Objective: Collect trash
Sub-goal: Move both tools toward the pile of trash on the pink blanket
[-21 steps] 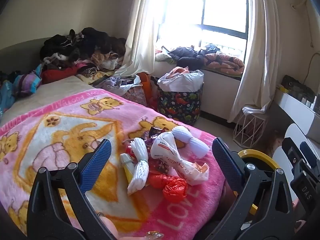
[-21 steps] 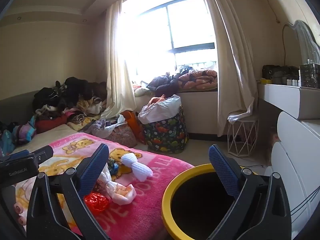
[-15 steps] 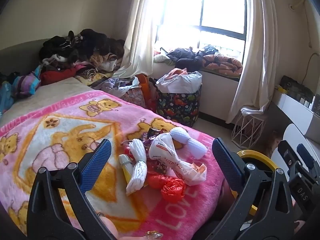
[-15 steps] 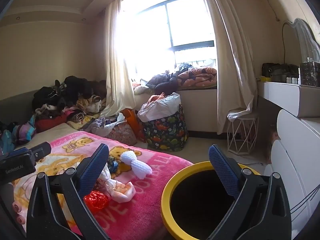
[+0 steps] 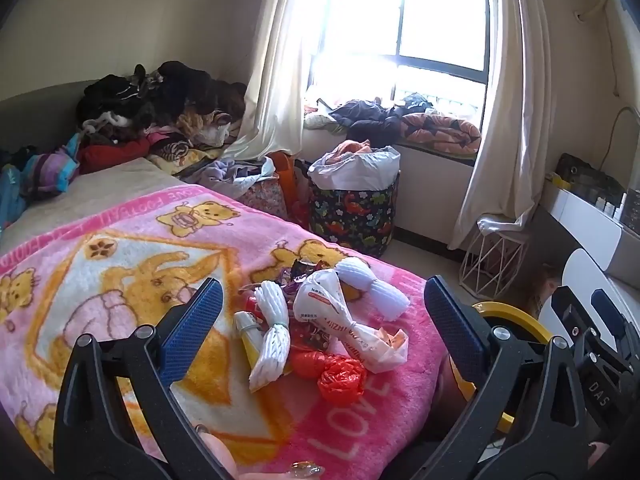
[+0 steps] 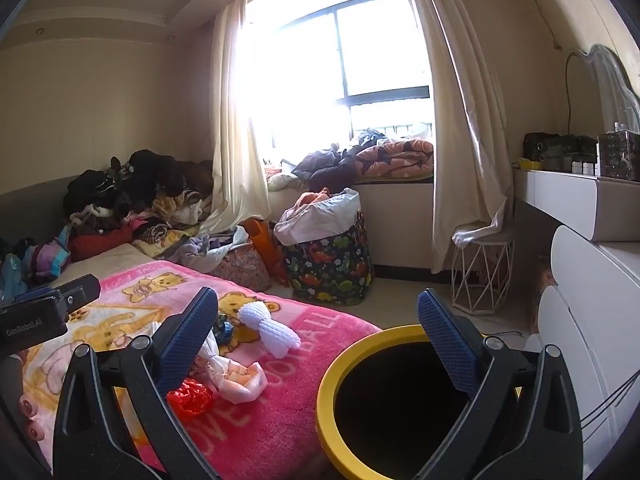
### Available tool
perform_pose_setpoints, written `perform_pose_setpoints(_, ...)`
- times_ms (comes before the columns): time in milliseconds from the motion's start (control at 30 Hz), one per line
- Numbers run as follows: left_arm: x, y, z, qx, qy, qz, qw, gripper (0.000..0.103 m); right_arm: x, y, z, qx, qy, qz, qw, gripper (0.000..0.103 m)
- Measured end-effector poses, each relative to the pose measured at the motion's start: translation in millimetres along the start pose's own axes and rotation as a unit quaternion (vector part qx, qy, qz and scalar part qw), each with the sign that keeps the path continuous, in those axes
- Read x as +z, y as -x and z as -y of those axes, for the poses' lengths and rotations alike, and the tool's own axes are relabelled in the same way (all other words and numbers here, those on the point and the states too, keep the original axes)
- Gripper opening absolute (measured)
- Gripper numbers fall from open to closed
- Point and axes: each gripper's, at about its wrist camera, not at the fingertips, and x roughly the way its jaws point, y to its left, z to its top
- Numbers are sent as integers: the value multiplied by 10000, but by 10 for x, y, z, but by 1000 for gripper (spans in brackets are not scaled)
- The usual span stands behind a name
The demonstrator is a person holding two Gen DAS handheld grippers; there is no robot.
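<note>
A pile of clothes [image 5: 160,108] is lying at the far left of the bed. Nearer, the pink blanket [image 5: 120,264] is covering the bed, and the left gripper [image 5: 320,316] is hovering above it with its jaws spread wide, holding nothing. The trash is sitting between them on the blanket: a white foam net [image 5: 272,332], a knotted white bag [image 5: 344,320], a red plastic bag [image 5: 342,376]. Further right, the right gripper [image 6: 318,336] is also gaping wide and empty, hanging over the yellow-rimmed bin [image 6: 332,376] just beside the bed's edge. A patterned basket [image 6: 328,264] is standing below the window.
</note>
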Motion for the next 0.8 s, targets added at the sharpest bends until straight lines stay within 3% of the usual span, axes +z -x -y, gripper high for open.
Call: perform_pose_setpoints(800,23,22,38,-37,30,10,10000,93,1,-26,-29,-18,41,-46,10000,97)
